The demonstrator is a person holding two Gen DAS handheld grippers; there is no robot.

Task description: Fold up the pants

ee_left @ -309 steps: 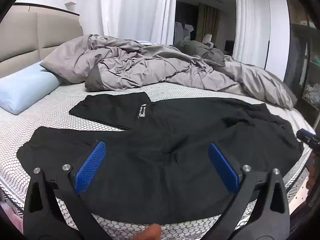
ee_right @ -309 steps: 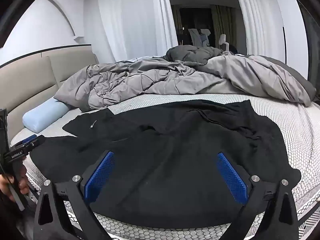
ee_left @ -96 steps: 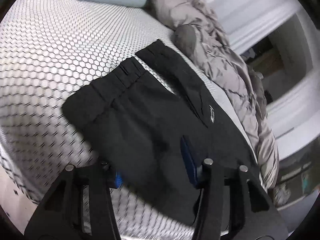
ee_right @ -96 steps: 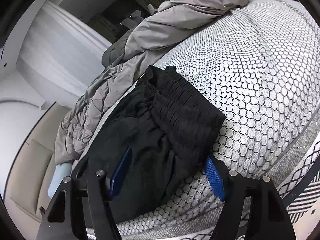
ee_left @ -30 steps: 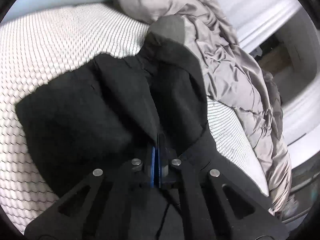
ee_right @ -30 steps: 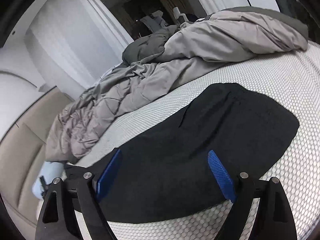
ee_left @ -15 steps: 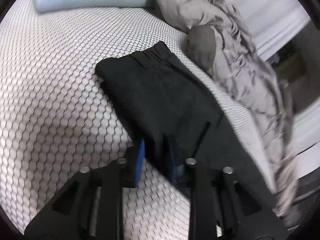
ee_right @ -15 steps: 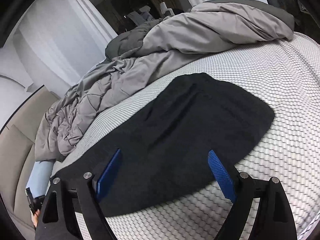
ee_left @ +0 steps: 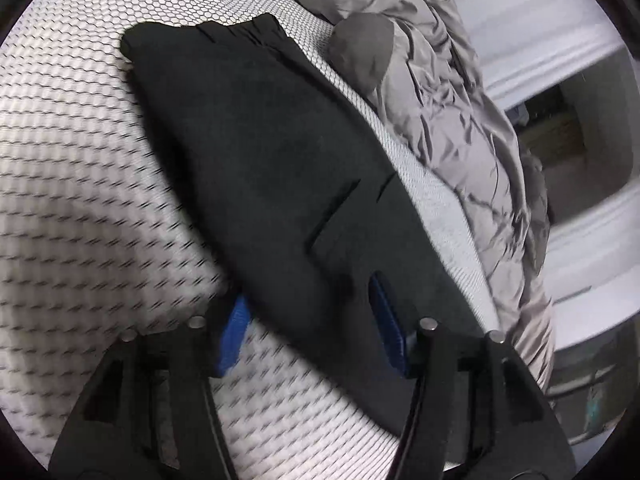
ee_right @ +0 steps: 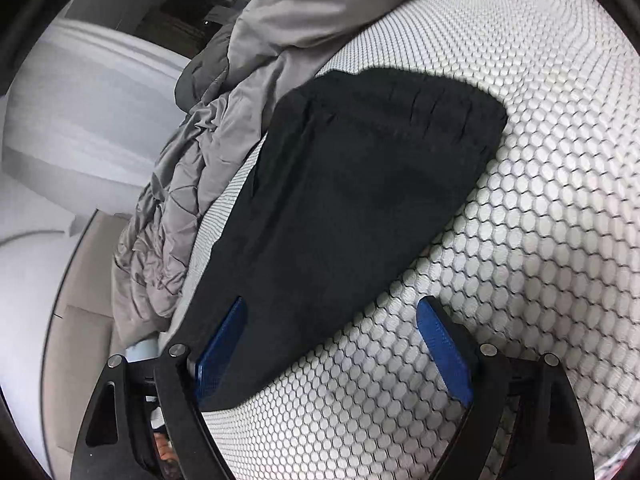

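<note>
The black pants (ee_left: 272,160) lie folded lengthwise in one long strip on the honeycomb-patterned mattress (ee_left: 72,208). The leg cuffs are at the far end in the left wrist view. The waistband end (ee_right: 432,108) is at the far end in the right wrist view. My left gripper (ee_left: 312,328) is open, its blue pads straddling the near edge of the pants. My right gripper (ee_right: 340,340) is open and low over the pants' near edge, one pad over the cloth, the other over bare mattress.
A rumpled grey duvet (ee_left: 440,92) lies heaped along the far side of the pants; it also shows in the right wrist view (ee_right: 224,128). A beige headboard (ee_right: 80,320) stands at the left. Bare mattress (ee_right: 540,240) lies on the near side.
My left gripper has let go of the pants and opened wider. My right gripper has dropped closer to the waistband end and tilted. The pants went from spread flat to folded lengthwise.
</note>
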